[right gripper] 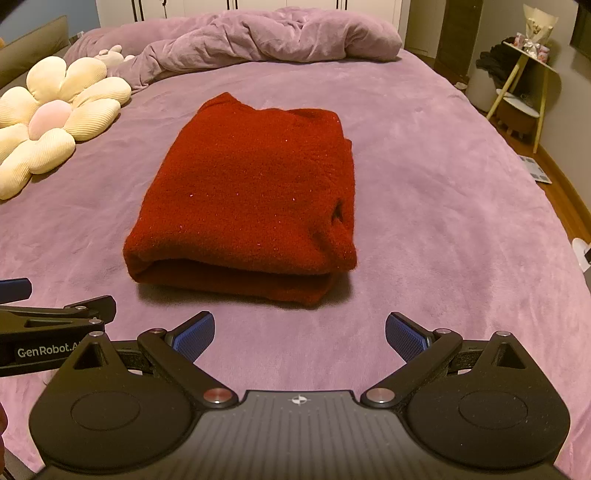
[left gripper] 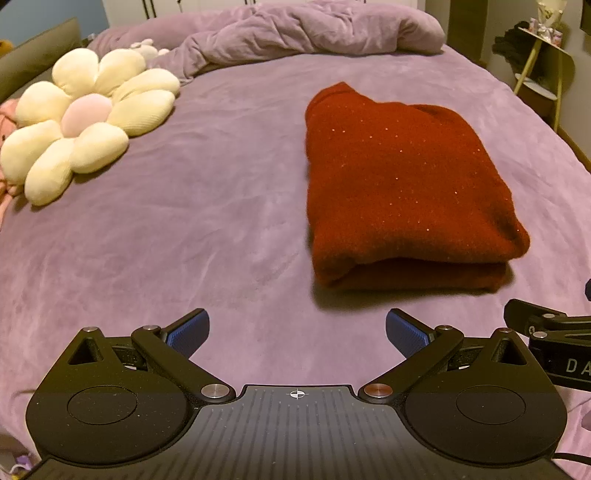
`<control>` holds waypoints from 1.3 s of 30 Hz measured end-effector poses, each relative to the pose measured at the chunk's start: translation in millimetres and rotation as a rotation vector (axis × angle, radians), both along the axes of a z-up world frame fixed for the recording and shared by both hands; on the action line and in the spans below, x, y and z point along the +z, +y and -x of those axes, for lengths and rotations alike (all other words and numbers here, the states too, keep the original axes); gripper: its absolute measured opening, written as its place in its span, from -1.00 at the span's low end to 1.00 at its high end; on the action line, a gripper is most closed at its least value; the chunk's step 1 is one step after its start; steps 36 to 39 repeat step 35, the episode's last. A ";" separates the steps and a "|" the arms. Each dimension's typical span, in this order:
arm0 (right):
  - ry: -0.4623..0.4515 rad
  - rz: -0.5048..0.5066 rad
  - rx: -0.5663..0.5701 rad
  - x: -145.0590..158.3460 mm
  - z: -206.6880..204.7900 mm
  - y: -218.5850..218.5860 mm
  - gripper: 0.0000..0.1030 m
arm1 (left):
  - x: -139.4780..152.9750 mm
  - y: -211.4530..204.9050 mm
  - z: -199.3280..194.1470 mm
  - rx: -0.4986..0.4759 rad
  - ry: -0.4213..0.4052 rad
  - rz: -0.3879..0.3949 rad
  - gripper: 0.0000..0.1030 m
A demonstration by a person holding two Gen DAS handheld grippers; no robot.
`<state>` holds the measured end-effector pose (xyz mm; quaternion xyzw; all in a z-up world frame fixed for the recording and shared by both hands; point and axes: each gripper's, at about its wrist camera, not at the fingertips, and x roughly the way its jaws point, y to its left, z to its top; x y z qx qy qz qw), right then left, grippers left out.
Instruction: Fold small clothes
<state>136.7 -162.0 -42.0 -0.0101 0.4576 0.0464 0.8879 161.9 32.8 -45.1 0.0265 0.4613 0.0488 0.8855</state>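
The red sweater (right gripper: pixel 245 201) lies folded into a thick rectangular bundle on the purple bed cover (left gripper: pixel 184 229), roughly mid-bed and well short of the crumpled duvet (right gripper: pixel 266 33) heaped at the far end. Its folded edge faces the near side, with at least two layers visible in that edge. A loose flap or sleeve end shows along its right side in the right wrist view (the exact piece cannot be told). The top surface is reasonably flat, and small glinting specks are scattered through the knit.

The left gripper (left gripper: pixel 297 332) hovers above the cover on the near side of the bundle and to its left, fingers spread wide with nothing between them. The right gripper (right gripper: pixel 300 334) hangs directly before the near edge of the sweater, its fingers likewise released and empty. Neither touches the garment. The two tools sit just beside one another: each shows at the edge of the other's view.

A cream flower-shaped cushion (left gripper: pixel 85 122) with a pink centre rests on the left side of the bed, well apart from the sweater. A small side table (right gripper: pixel 524 85) on slanted yellow legs stands off the bed's far right corner, carrying items too small to identify.
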 end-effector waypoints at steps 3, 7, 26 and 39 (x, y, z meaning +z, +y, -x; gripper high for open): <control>0.000 0.000 0.000 0.0 0.0 0.1 0.92 | -0.8 0.6 -0.9 0.003 0.003 0.001 1.00; 0.002 0.001 0.002 -0.3 -1.4 0.2 0.92 | -0.9 1.2 -2.0 0.003 0.007 0.002 1.00; 0.002 0.003 0.000 -3.7 -3.0 -0.6 0.92 | -0.1 0.2 1.2 -0.004 -0.025 0.000 1.00; -0.003 0.001 -0.010 -3.0 -0.2 -2.1 0.92 | -1.4 -3.1 4.9 -0.055 -0.004 0.016 1.00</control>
